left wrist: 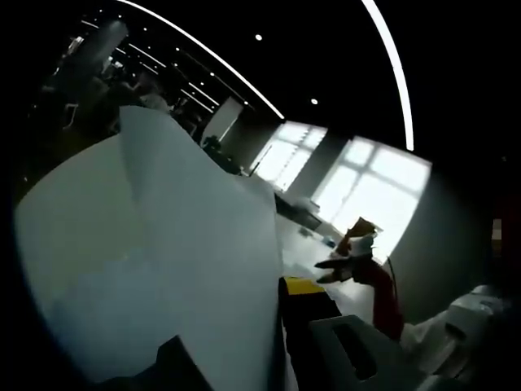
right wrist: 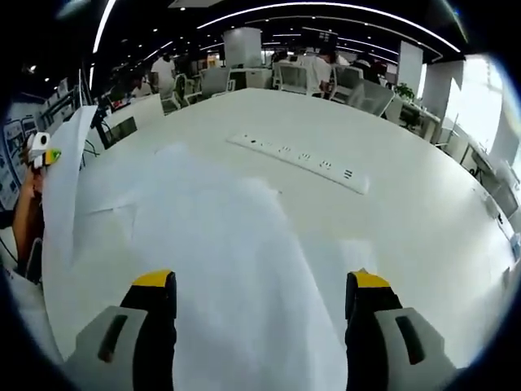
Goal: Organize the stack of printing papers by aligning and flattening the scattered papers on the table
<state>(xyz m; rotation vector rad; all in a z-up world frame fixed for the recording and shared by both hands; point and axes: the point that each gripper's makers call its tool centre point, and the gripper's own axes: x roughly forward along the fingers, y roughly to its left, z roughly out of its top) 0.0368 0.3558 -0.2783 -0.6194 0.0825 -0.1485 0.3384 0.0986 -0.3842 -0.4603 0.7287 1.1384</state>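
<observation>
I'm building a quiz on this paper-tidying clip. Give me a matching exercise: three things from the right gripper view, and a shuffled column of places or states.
Things:
1. power strip
2. lifted sheet
3. right tongs

Places or states:
A. open, over papers lying on the table
B. raised on edge at the table's left side
C. flat on the table beyond the papers

Pairs: 1-C, 2-B, 3-A

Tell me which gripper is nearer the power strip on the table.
Right. The right gripper hovers open over papers, power strip ahead of it. The left gripper holds a raised sheet at the table edge.
</observation>
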